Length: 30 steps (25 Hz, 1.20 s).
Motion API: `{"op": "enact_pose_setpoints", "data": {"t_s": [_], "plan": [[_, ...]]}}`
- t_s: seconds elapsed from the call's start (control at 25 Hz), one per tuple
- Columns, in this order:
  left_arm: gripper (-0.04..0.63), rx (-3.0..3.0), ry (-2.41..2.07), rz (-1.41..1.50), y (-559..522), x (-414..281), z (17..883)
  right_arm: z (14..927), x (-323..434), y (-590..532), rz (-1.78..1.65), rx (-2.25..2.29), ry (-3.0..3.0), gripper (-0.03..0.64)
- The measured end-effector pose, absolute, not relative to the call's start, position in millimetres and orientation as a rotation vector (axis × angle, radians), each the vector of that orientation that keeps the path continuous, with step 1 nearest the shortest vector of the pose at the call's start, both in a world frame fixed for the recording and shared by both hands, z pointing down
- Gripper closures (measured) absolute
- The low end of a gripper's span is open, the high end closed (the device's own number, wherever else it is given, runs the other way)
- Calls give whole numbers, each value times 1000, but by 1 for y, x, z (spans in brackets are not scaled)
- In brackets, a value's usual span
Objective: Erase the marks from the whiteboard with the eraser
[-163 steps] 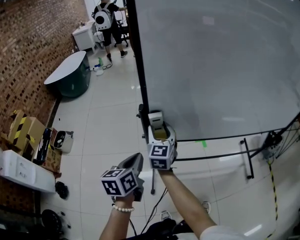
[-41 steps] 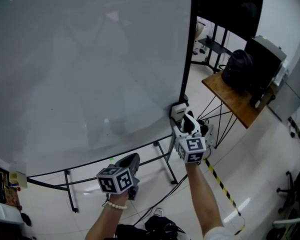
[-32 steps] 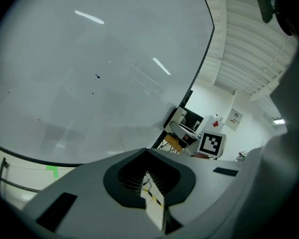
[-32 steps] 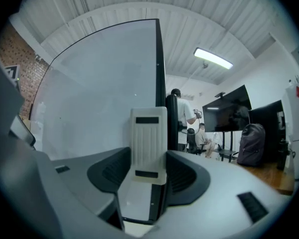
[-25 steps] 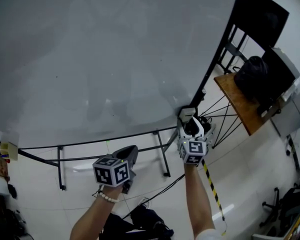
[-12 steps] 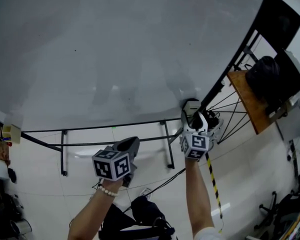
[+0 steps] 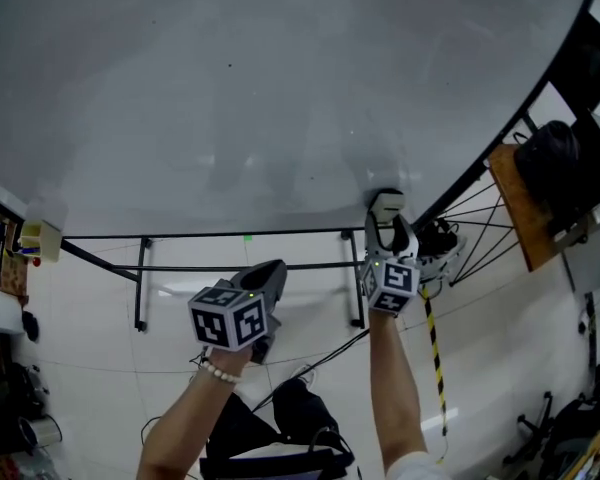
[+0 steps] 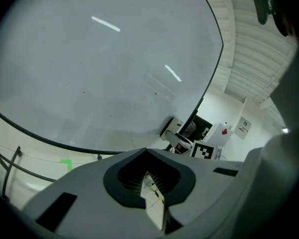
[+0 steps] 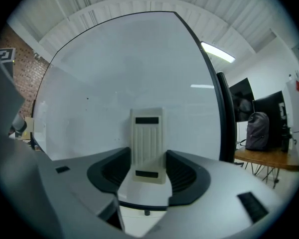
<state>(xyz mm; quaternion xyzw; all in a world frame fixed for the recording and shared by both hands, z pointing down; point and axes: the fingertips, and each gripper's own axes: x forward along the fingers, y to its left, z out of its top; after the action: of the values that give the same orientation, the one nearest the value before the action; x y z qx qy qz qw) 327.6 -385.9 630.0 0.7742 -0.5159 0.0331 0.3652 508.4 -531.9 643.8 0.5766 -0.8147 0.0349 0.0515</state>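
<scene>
Examiner: Little is found changed since half a second before. The right gripper (image 7: pixel 388 230) has been kept at the near right corner of the whiteboard (image 7: pixel 230 98), and the left gripper (image 7: pixel 268 273) has been carried slightly right.

Clerk: Condition and grip?

Examiner: The whiteboard is recorded as nearly clean. Only a few dark specks (image 7: pixel 229 66) are noted, far up and left of that corner. The right gripper is seen pinching the eraser (image 7: pixel 385 205) by its near end, upright at the board. Contact with the surface cannot be confirmed. The left gripper's jaws are pressed together with nothing between them, and it is held low, clear of the board.

Clerk: Risks?

Examiner: It is judged that the specks could be missed, being small and well apart from the eraser. Held only at its near end, the eraser could be levered out under hard pressure. The black frame edge (image 9: pixel 223 123) just beside it could also be caught.

Clerk: Surroundings?

Examiner: A wooden table (image 7: pixel 515 203) bearing a black backpack (image 7: pixel 570 163) is noted right of the board, and the stand's crossbar (image 7: pixel 240 266) below it. Nothing is seen between eraser and specks.
</scene>
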Motion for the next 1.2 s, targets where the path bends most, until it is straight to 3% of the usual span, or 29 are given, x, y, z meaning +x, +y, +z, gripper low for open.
{"op": "enact_pose_setpoints", "data": {"t_s": [0.48,1.2], "plan": [[607,1966,-1447,18,-361,236,615,628,416,-508,93,1773,-2506,364],[607,1913,-1525,-114,-284,76,591,607,177,-439,66,1596,-2571,362]]}}
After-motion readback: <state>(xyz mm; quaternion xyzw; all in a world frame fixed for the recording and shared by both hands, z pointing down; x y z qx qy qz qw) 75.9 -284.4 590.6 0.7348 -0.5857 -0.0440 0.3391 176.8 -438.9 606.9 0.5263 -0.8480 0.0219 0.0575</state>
